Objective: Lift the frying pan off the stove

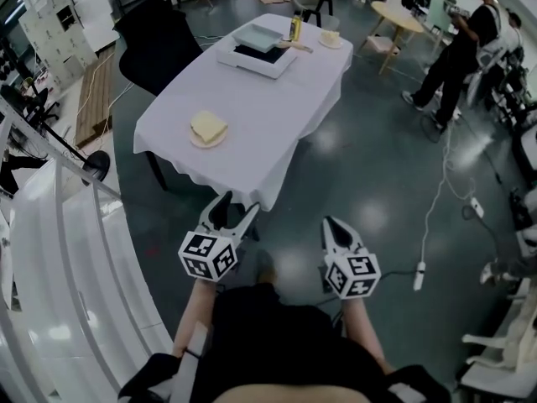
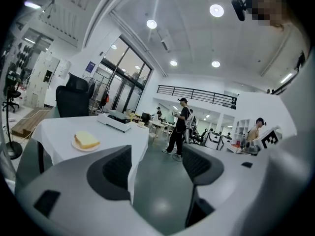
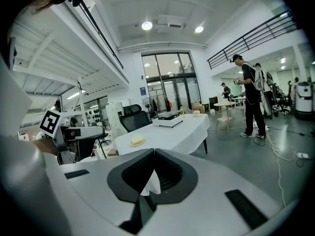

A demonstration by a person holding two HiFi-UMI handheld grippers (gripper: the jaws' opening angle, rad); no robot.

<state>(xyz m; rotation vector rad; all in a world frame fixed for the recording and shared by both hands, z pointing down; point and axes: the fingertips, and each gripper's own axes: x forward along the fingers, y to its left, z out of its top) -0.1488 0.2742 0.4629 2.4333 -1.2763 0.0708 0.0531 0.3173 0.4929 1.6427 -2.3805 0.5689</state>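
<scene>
A pale square frying pan [image 1: 258, 35] rests on a white stove [image 1: 252, 58] at the far end of a white-clothed table [image 1: 277, 116]. Both grippers hover over the floor, short of the table's near edge and far from the pan. My left gripper [image 1: 228, 212] is open with nothing between its jaws; in the left gripper view [image 2: 155, 163] the stove [image 2: 114, 122] sits small beyond them. My right gripper [image 1: 334, 228] is shut and empty. In the right gripper view [image 3: 153, 154] the stove [image 3: 169, 118] shows far off on the table.
A plate with a slice of bread [image 1: 208, 129] lies near the table's front. A bottle [image 1: 295, 28] and a cup [image 1: 331, 37] stand by the stove. A black chair [image 1: 164, 44] is at the table's left, a person [image 1: 457, 49] at the right, and a cable [image 1: 432, 217] lies on the floor.
</scene>
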